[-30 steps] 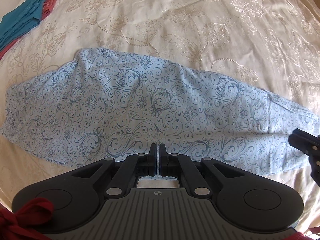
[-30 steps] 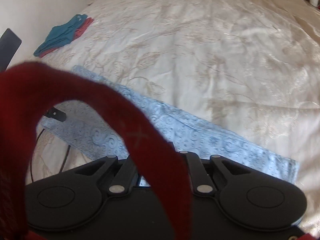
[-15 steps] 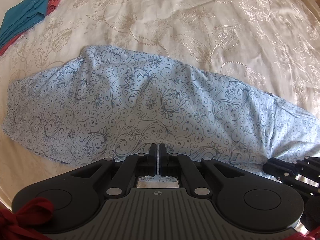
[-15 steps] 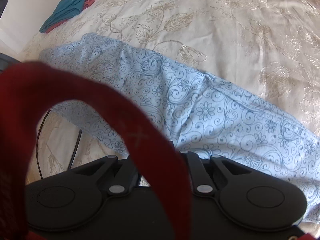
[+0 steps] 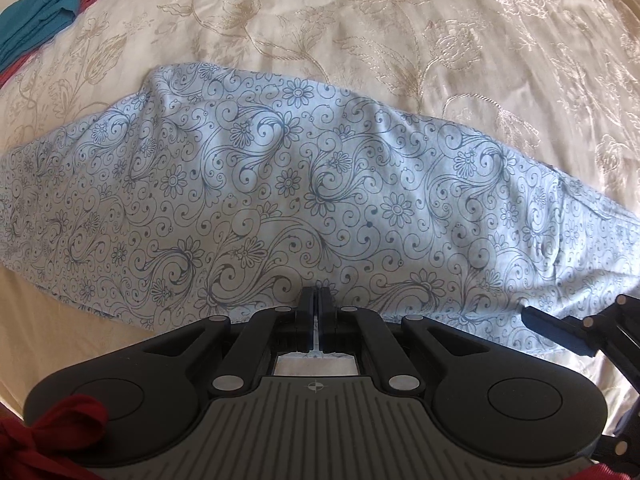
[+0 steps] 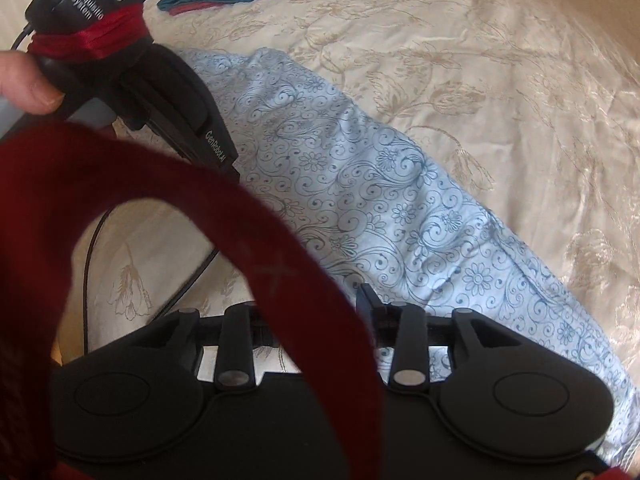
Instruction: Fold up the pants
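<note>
Right then: found the pants (image 5: 304,200) laid out long and flat across the bed (image 5: 360,20), apparently doubled leg on leg, with the near edge running just under both tools. Noted thin, pale-blue cloth, printed all over with dark swirls and daisies, softly rumpled, with a seam ridge toward the right end.

Caught the left tongs (image 5: 316,304) pressed together on that near edge, with a sliver of blue showing between the pads. Picked out the right tongs (image 6: 316,304) further along the same edge, just sprung apart, with nothing seen pinched in them. Couldn't see most of that gap, though, hidden as it was behind a red strap (image 6: 200,200).

Could easily go wrong from here. Might nip only the top layer of such thin cloth, leaving the lower leg behind and skewing the fold. Might also drag the whole garment sideways, judging by how glossy and slippery that bedspread looked. Might even snag the dangling strap in the bite.

Took in the cream satin cover beyond, embroidered with big leafy flowers. Spotted a black cable (image 6: 92,240) trailing over the near side, a thumb (image 6: 28,76) on the other tool's handle, and folded teal and red clothes (image 5: 36,12) well apart in the far corner.
</note>
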